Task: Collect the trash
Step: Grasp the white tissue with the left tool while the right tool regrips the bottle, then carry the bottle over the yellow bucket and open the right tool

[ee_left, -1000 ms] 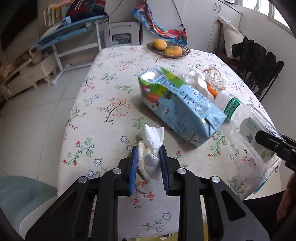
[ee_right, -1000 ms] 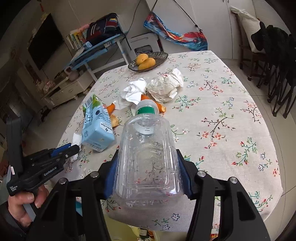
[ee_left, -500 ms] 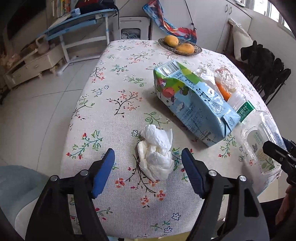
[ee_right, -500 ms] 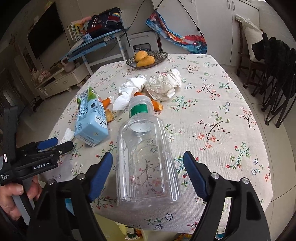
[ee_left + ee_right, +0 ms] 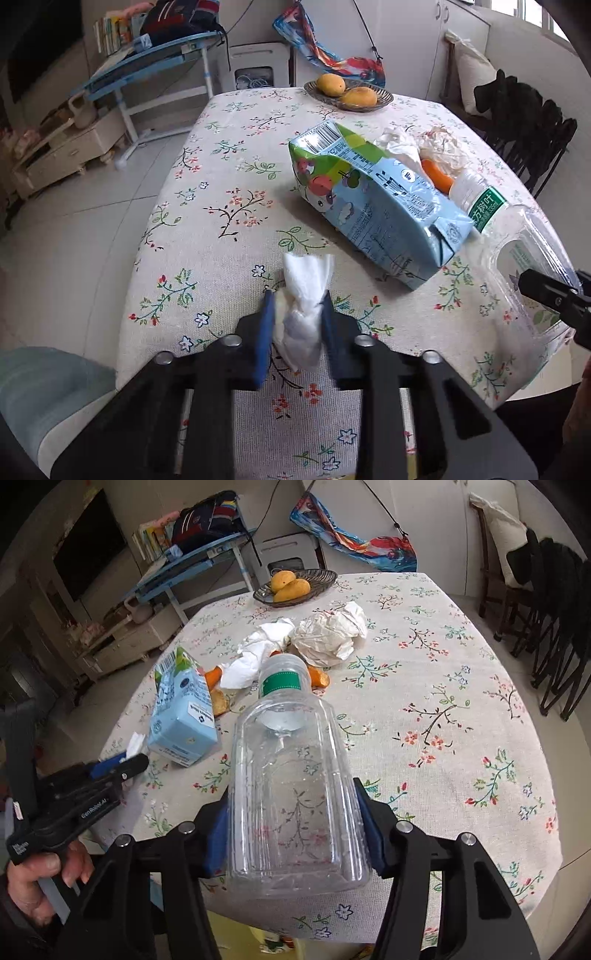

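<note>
1. The crumpled white paper tissue lies near the front edge of the desk, a surface covered by a floral-print cloth, and the clear, empty plastic bottle with a green neck label lies on its side at the same edge, further right, neck pointing away.
2. The step in hand looks like the pick-up: both pieces of trash are gripped but appear not yet lifted off the cloth. The next move calls for raising each clear of the desk and carrying it to a bin, which I cannot see for certain; something yellowish shows below the desk edge in the right wrist view.
3. The left claw is nearly together, its 2 blue pads pinching the tissue at its middle, so the loose top flares out above them.
4. The right claw is wide, clamped across the bottle's lower body; thin plastic may buckle or slip under the squeeze.
5. Further out lie more trash: a light-blue and green drink carton on its side between tissue and bottle, orange peel pieces, a white crumpled napkin and a cream crumpled paper ball.
6. At the far edge, a dark woven dish with 2 yellow mangoes is not trash.
</note>
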